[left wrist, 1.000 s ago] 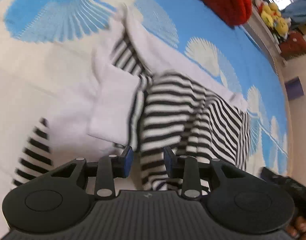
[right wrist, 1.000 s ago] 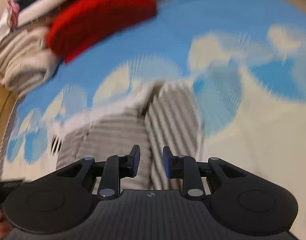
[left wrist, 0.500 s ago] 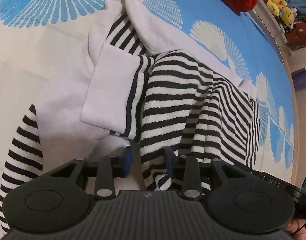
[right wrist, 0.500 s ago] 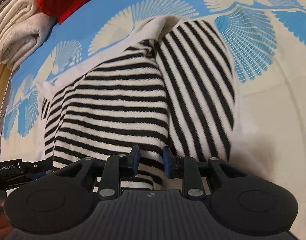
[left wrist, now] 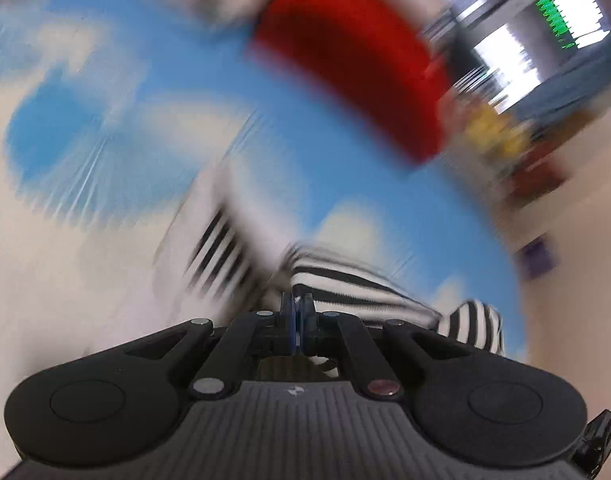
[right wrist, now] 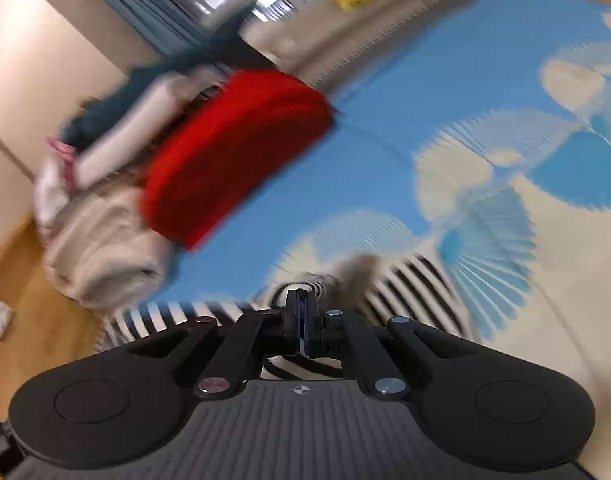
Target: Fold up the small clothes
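Beside red cushion (right wrist: 233, 152), towel pile (right wrist: 93, 256).

Striped garment (left wrist: 345, 284): soft knit cloth. Bedsheet (right wrist: 385, 168): smooth printed cloth. Red cushion (right wrist: 233, 152): fuzzy fabric. Gripper bodies: matt black plastic, shiny metal pins.

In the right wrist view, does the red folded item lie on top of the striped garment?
No. The red folded item lies apart from the striped garment, with bare blue sheet between them.

Blue-and-cream fan-print bed cover (right wrist: 385, 152); red folded blanket (right wrist: 233, 152); bright windows (left wrist: 561, 36); cream wall (right wrist: 37, 64); wooden floor (right wrist: 37, 304); all motion-blurred.
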`<action>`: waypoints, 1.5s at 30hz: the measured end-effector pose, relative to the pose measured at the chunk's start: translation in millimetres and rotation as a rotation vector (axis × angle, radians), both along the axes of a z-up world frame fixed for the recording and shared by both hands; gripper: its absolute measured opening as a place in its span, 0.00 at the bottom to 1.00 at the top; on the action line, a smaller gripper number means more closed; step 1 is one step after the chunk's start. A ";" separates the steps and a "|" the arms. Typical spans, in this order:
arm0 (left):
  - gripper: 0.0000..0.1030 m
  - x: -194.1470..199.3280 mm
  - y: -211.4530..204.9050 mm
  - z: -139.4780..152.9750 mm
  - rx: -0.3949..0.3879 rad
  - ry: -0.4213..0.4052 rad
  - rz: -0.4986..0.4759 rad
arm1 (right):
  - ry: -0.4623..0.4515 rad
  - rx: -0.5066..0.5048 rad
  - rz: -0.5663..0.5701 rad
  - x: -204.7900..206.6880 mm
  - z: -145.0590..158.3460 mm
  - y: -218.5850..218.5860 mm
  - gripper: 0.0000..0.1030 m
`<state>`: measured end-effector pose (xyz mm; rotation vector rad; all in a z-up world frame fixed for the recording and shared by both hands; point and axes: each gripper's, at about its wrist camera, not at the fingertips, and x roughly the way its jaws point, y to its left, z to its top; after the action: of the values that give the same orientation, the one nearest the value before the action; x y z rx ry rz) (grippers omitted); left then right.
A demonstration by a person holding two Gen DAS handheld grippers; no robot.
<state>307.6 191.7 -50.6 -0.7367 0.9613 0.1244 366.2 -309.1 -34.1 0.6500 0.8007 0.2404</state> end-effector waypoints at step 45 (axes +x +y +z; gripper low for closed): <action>0.09 1.2 -25.5 -53.0 0.181 0.249 -0.126 | 0.411 -0.314 0.193 11.6 -93.8 52.5 0.18</action>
<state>308.9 166.2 -103.6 -0.4999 1.2138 0.1933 377.8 -256.6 -127.9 0.3256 1.2699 0.1521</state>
